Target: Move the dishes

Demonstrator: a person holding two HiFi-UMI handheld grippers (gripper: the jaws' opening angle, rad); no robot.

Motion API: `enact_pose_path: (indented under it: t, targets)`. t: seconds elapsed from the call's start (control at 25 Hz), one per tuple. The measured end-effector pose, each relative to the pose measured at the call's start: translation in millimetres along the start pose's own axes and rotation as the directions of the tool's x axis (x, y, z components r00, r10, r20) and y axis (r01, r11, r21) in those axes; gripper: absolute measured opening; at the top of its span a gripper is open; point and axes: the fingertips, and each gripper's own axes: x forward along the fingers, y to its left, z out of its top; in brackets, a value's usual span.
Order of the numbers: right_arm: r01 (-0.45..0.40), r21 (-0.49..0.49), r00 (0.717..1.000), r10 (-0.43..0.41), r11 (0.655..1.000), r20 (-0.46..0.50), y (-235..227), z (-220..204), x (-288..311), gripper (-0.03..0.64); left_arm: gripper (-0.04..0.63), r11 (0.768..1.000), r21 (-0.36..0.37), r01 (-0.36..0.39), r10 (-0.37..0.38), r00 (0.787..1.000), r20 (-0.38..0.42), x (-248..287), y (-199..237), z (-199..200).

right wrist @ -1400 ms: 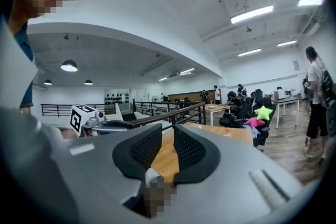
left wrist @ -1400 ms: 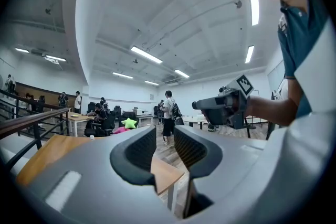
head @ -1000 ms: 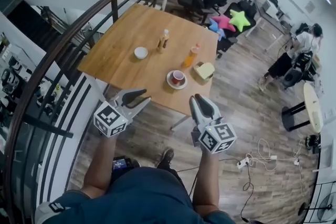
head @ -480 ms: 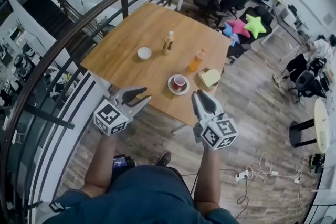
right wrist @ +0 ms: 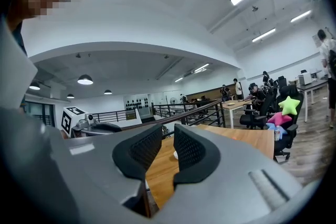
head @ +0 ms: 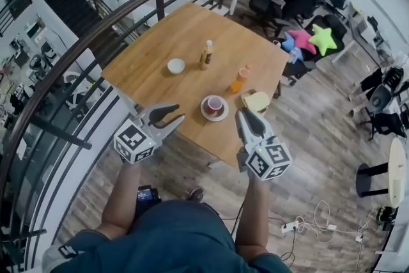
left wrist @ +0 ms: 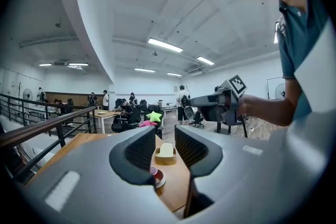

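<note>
Both have neared the wooden table [head: 153, 54]; left gripper [head: 171, 114] and right gripper [head: 245, 117] gape narrowly, empty. Saucer [head: 217, 117] sits by its near edge.

The left gripper [left wrist: 165, 138] reaches over the near edge of the tabletop [left wrist: 176, 182]. Its fingers [left wrist: 137, 155] stand a narrow gap apart, with nothing gripped between them. Beyond the gap a yellow block [left wrist: 166, 149] sits in a small holder [left wrist: 165, 160]. A red cup [left wrist: 153, 171] on a saucer [left wrist: 159, 180] shows just past the left finger. At right a hand [left wrist: 251, 107] holds the right gripper [left wrist: 193, 101]. A railing [left wrist: 52, 127] runs along the left.
</note>
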Motion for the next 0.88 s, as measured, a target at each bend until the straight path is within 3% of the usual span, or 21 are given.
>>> enact_pose_path:
  t: [0.4,0.88]
  targets:
    - [-0.017,0.031,1.000,0.017,0.999,0.009,-55.3,2.6,-13.4,0.054,0.114,1.000,0.023,-0.008,0.009,0.999,-0.031,55.9,-16.1,9.8]
    - [0.054,0.055,0.999,-0.054,0.997,-0.010,-81.4,-5.9,-9.9,0.055,0.117,0.998,0.014,0.062,-0.062,0.998,-0.030,93.4,-0.8,7.2]
